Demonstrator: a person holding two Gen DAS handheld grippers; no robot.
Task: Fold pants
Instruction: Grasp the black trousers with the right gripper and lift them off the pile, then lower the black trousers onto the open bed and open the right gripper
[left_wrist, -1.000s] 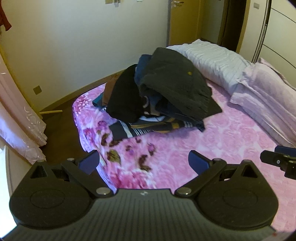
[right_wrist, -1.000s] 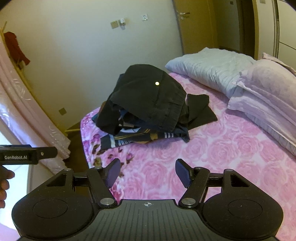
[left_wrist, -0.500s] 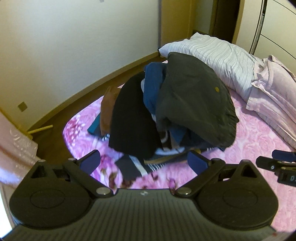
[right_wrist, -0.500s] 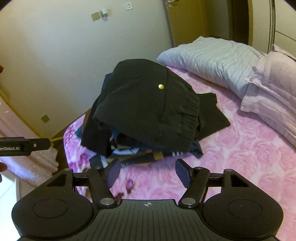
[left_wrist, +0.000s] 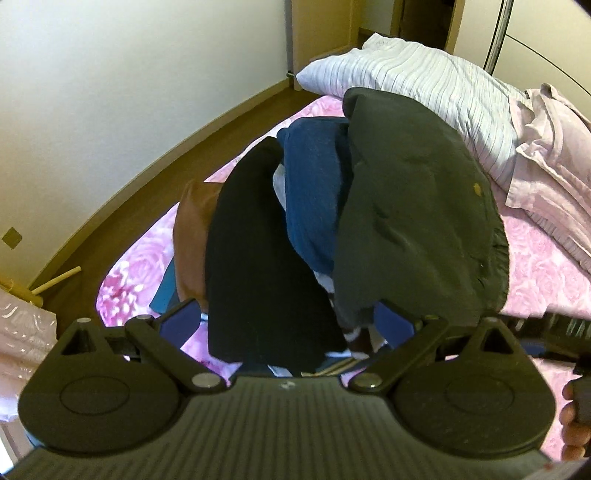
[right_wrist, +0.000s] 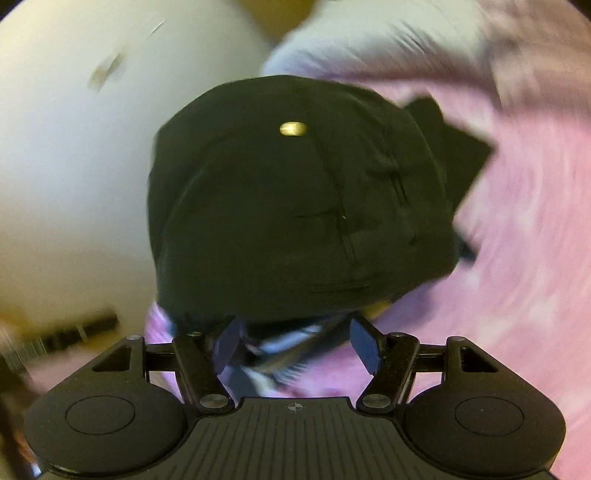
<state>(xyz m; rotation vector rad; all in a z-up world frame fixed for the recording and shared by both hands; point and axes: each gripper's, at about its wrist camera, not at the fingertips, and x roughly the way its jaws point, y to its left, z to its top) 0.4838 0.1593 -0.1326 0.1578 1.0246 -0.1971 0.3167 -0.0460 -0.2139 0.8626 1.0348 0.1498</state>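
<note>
A heap of clothes sits on the pink floral bed (left_wrist: 535, 266). On top lie dark grey pants (left_wrist: 413, 206) with a brass button; they fill the right wrist view as dark grey pants (right_wrist: 295, 206). Beside them in the left wrist view hang a blue garment (left_wrist: 314, 192), a black garment (left_wrist: 255, 258) and a brown one (left_wrist: 192, 229). My left gripper (left_wrist: 288, 325) is open just before the heap's lower edge, with the black garment between the open fingers. My right gripper (right_wrist: 297, 341) is open right under the pants' hem, holding nothing. The right wrist view is blurred by motion.
A striped white pillow (left_wrist: 424, 85) and a pale pink pillow (left_wrist: 554, 155) lie at the bed's head. Brown floor (left_wrist: 147, 177) and a white wall (left_wrist: 110, 74) run along the bed's left side. The other gripper and a hand (left_wrist: 572, 417) show at the right edge.
Both grippers have moved in close to the clothes heap, which now fills each view. Both stay open. The right wrist view has become blurred.
</note>
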